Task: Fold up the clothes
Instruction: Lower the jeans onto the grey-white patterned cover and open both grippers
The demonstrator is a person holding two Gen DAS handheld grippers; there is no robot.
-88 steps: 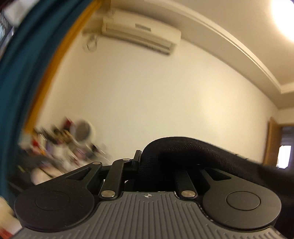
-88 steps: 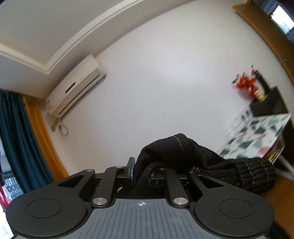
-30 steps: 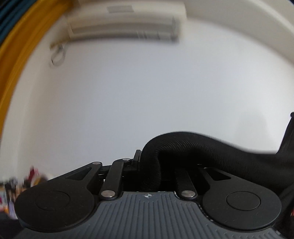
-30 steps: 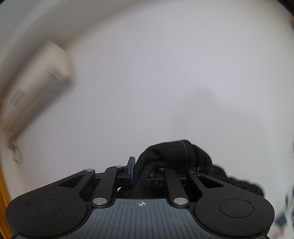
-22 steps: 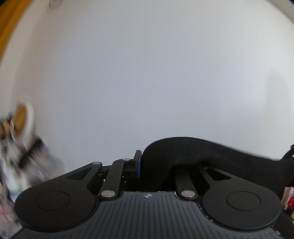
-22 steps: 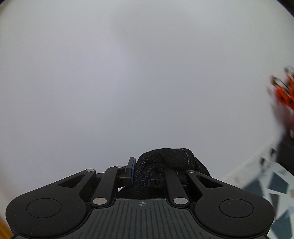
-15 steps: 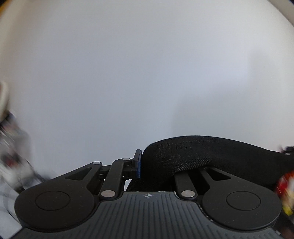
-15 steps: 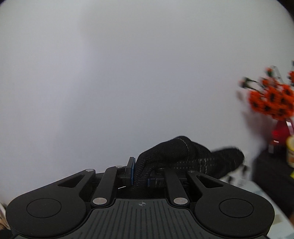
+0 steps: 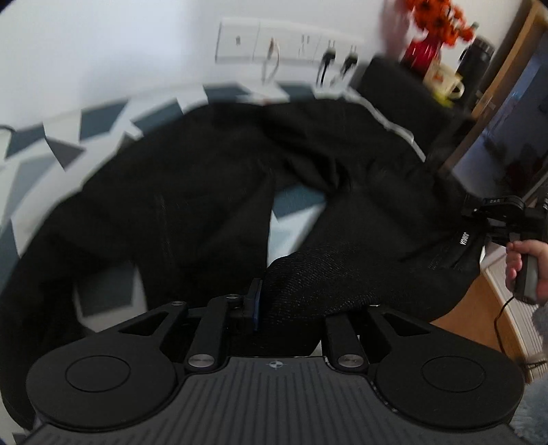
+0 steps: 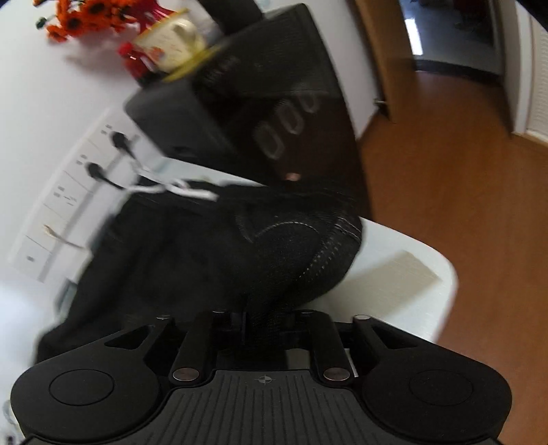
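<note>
Black trousers (image 9: pixel 171 205) lie spread across the patterned table (image 9: pixel 51 143), legs running away toward the wall. My left gripper (image 9: pixel 274 308) is shut on a thick fold of them at the near edge; only its blue pad shows. At the far right of the left wrist view a hand (image 9: pixel 527 263) holds my right gripper (image 9: pixel 493 215) at the garment's other end. In the right wrist view, my right gripper (image 10: pixel 263 315) is shut on a stitched bunch of the trousers (image 10: pixel 291 246) above the white table corner (image 10: pixel 411 280).
A black appliance (image 10: pixel 274 102) stands at the table's far end, with a mug (image 10: pixel 171 30) and orange flowers (image 10: pixel 78 17) on top. Wall sockets with plugged cables (image 9: pixel 291 44) run behind the table. Wood floor (image 10: pixel 462 171) and a doorway lie to the right.
Both grippers have tipped down from facing the wall and ceiling to facing the table. The trousers, held up in the air before, now lie over the tabletop, still gripped at both ends.
</note>
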